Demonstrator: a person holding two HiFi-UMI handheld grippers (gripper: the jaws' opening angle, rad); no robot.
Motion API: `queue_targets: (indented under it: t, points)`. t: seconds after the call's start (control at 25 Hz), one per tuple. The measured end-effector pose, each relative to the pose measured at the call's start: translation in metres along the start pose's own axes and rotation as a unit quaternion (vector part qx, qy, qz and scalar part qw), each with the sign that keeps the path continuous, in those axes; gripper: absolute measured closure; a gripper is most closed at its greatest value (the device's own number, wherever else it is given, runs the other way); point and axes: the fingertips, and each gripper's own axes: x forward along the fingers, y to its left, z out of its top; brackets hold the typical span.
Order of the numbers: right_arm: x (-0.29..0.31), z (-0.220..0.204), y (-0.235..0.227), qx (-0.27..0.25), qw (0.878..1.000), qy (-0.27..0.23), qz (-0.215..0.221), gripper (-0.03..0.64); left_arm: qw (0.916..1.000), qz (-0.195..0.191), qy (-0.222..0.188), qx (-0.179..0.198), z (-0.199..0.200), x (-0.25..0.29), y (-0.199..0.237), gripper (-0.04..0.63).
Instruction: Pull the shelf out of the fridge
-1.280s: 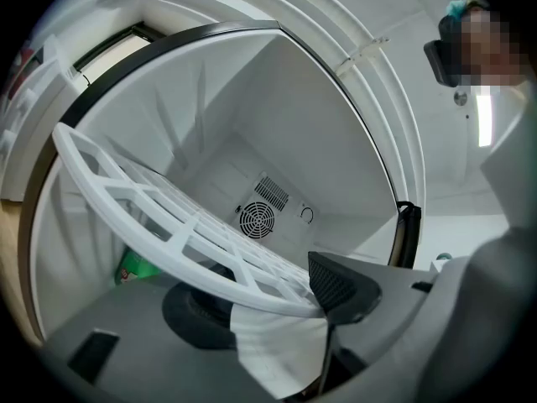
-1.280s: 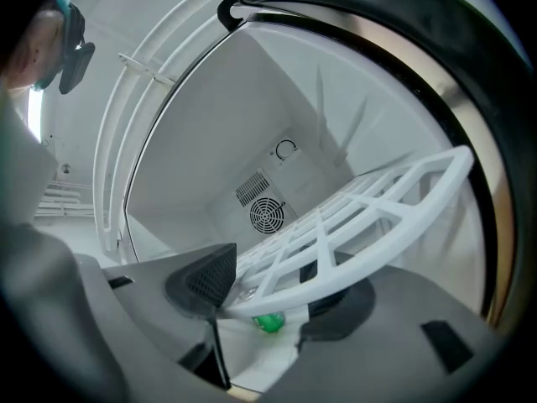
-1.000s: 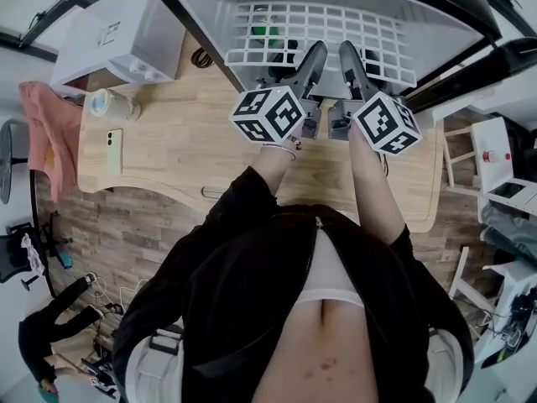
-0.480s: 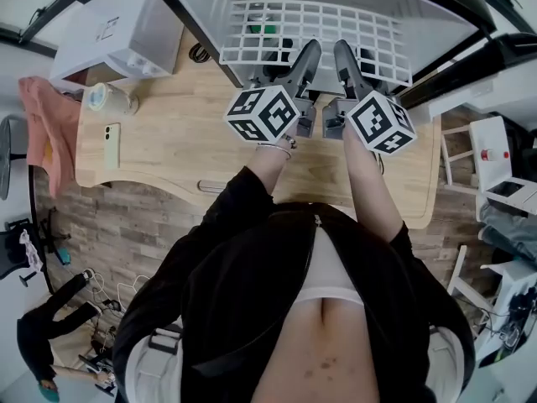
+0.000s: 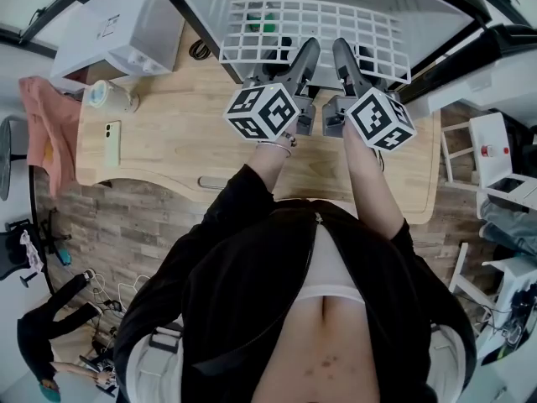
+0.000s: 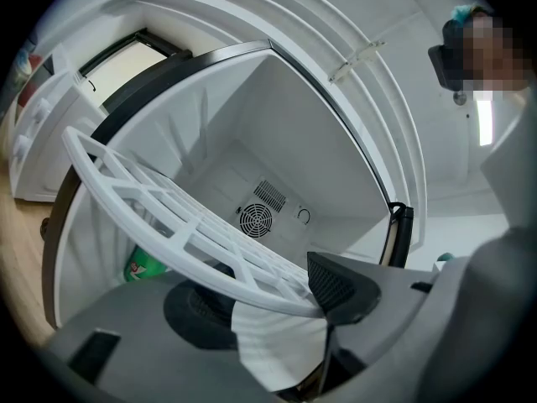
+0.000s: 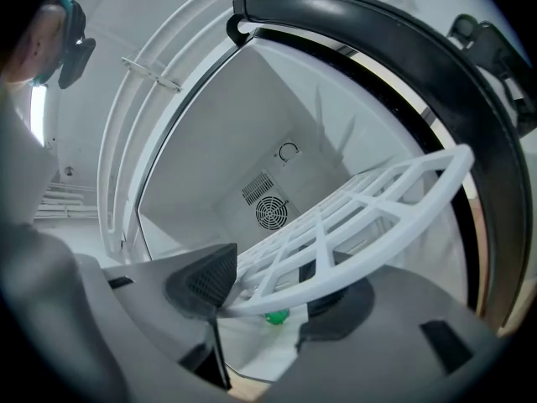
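The white grid shelf [image 5: 310, 28] sticks partly out of the open fridge [image 5: 436, 7] over the table edge. My left gripper [image 5: 302, 59] and right gripper [image 5: 346, 59] sit side by side at the shelf's front rail, each shut on it. In the left gripper view the shelf [image 6: 168, 217] runs between the jaws of the left gripper [image 6: 289, 296]. The right gripper view shows the shelf [image 7: 369, 204] with its rail pinched in the right gripper [image 7: 273, 296]. A green bottle [image 6: 143, 267] stands inside the fridge below the shelf.
The fridge stands on a wooden table [image 5: 168, 141]. On it are a pale green phone [image 5: 112, 134], a round cup [image 5: 105, 97] and a white box [image 5: 117, 32] at the left. The black-edged fridge door [image 5: 470, 57] hangs open at the right. A pink cloth [image 5: 42, 133] hangs off the table's left end.
Both grippers and the shelf's front edge sit slightly higher and further left in the head view than a second ago. Both grips on the rail are unchanged.
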Motion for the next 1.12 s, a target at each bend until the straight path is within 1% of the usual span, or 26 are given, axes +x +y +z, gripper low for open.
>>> queue_targets:
  t: [1.12]
  points:
    - [-0.017,-0.004,0.005,0.0,1.0,0.002,0.003,0.371,1.0,0.002,0.002,0.003,-0.004,-0.016,-0.007,0.337]
